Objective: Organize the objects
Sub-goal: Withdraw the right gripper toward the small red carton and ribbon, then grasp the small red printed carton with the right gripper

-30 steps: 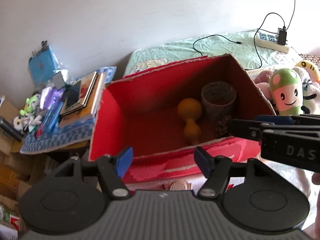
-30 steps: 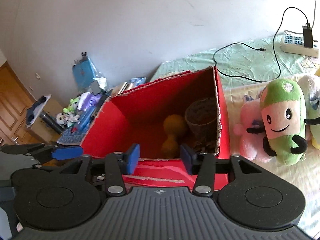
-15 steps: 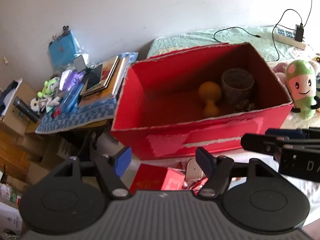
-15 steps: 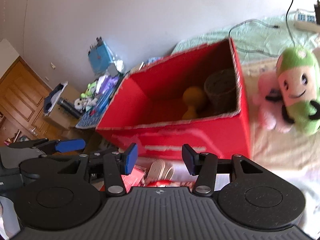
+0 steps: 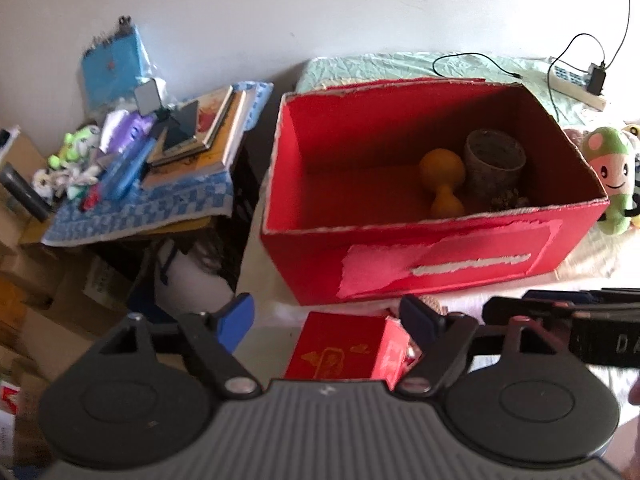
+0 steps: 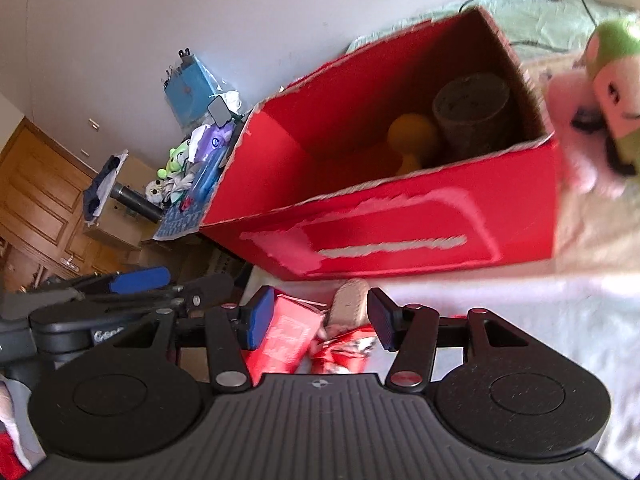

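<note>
A: Containers first, left to right?
B: Well left of the left claw, a low table under a blue checked cloth carries stacked books, small toys, a blue packet. Ahead of the claw, big red cardboard box, open top, torn paper label on the front wall.
A: What's in it?
B: Orange dumbbell-shaped toy, and touching its right side a round grey-brown cup, rough-looking. Both sit at the right end; the left half is bare.
A: Under the claws?
B: Small red carton with a gold print lies right below the left claw, between its blue pads. A beige, nubbly oblong thing and a crinkled red wrapper are between the right claw's pads, just in front of the box.
A: Claw state?
B: Left spread wide, holding nothing. Right also apart, narrower gap, nothing gripped.
A: Right of the box?
B: Soft green-and-pink plush doll, near the box's right wall, on pale bedding. Power strip with black cable far behind.
A: View differences?
B: Right view alone shows a wooden door far left and the beige thing clearly; it is tilted and the doll is blurred. Left view shows the carton's whole top.
</note>
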Demonstrator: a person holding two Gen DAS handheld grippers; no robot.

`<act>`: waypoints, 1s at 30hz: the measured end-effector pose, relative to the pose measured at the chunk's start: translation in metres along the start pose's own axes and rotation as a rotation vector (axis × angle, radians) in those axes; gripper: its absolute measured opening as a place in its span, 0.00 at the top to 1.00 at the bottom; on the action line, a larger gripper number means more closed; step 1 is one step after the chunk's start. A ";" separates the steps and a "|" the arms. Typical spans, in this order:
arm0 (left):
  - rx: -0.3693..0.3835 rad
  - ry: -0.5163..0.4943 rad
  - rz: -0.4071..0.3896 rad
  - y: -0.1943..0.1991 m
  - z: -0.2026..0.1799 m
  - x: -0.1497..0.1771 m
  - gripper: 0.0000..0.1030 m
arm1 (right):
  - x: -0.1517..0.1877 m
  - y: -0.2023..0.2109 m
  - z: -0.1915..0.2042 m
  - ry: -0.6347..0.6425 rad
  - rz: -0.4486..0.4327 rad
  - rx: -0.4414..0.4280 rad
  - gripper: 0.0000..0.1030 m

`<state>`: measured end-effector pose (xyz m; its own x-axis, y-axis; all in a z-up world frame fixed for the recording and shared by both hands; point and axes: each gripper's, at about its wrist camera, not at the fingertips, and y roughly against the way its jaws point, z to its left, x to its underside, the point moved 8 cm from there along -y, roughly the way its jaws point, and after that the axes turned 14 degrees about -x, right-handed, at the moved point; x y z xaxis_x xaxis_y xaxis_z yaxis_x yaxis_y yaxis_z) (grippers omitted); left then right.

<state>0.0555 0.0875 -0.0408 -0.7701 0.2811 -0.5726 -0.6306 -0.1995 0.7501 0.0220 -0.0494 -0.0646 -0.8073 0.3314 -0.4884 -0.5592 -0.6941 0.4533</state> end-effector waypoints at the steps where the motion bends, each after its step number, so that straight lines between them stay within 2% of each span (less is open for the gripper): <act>1: 0.016 -0.003 0.002 -0.003 0.005 0.003 0.17 | 0.002 -0.004 0.001 -0.016 0.002 -0.003 0.46; 5: 0.078 -0.007 0.029 -0.017 0.023 0.019 0.13 | 0.011 -0.020 0.006 -0.066 0.029 -0.011 0.46; 13: 0.297 0.015 0.122 -0.047 0.042 0.056 0.07 | 0.029 -0.048 0.016 -0.132 0.085 0.000 0.46; 18: 0.365 0.001 0.158 -0.062 0.040 0.071 0.06 | 0.039 -0.060 0.019 -0.135 0.120 0.040 0.46; 30: 0.500 -0.028 0.229 -0.088 0.016 0.081 0.04 | 0.052 -0.076 0.011 -0.160 0.169 0.117 0.45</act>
<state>0.0497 0.1430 -0.1479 -0.8750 0.3091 -0.3727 -0.3194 0.2099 0.9241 0.0204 0.0276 -0.1164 -0.9055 0.3201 -0.2784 -0.4242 -0.6728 0.6061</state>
